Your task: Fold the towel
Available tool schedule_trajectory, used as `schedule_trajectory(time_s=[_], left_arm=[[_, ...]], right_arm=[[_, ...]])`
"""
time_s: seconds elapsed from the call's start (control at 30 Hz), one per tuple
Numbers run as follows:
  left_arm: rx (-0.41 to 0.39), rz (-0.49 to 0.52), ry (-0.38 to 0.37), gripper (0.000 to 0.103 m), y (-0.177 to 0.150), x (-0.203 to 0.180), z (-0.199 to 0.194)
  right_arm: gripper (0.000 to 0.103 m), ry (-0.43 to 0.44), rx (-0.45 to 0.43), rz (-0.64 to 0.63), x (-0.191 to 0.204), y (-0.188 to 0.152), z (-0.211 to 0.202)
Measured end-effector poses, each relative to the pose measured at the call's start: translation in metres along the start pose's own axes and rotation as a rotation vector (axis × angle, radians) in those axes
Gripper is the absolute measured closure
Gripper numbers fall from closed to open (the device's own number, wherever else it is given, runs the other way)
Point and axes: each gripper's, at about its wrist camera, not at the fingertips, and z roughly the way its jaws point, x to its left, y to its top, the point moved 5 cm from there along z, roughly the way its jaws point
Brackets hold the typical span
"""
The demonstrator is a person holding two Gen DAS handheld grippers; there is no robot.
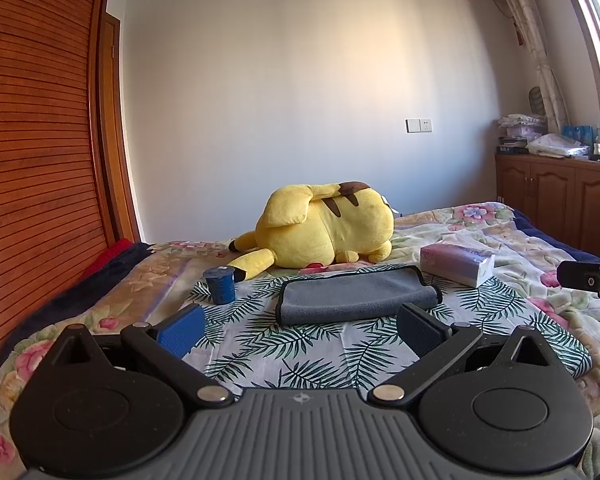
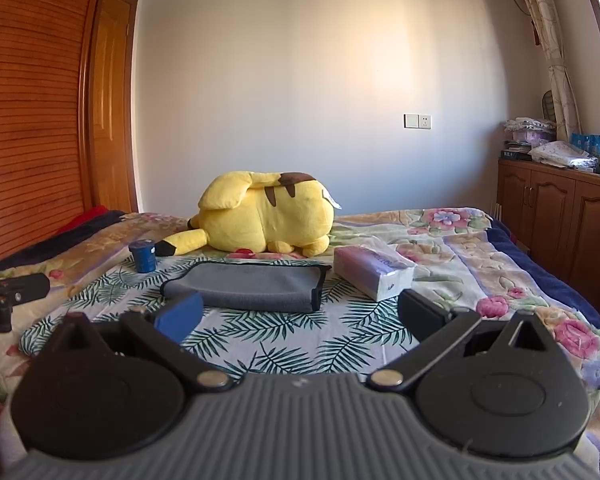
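A grey towel (image 1: 354, 294) with a dark trim lies folded on the leaf-print cloth (image 1: 300, 356) on the bed; it also shows in the right wrist view (image 2: 252, 286). My left gripper (image 1: 300, 330) is open and empty, a short way in front of the towel, above the cloth. My right gripper (image 2: 300, 314) is open and empty, also just in front of the towel. Part of the right gripper shows at the right edge of the left wrist view (image 1: 592, 280). Part of the left gripper shows at the left edge of the right wrist view (image 2: 8, 296).
A yellow plush toy (image 1: 324, 232) lies behind the towel. A blue cup (image 1: 220, 286) stands left of the towel. A tissue pack (image 1: 458, 264) lies to its right. A wooden wardrobe (image 1: 36, 160) is at the left, a wooden cabinet (image 1: 560, 200) at the right.
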Motion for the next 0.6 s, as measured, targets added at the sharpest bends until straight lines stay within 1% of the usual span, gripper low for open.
schedule_trajectory(time_s=[0.6], left_arm=[[0.002, 0.004, 0.000, 0.000, -0.0039, 0.0005, 0.0005]], right_arm=[[0.000, 0.000, 0.000, 0.000, -0.0001, -0.0001, 0.0005]])
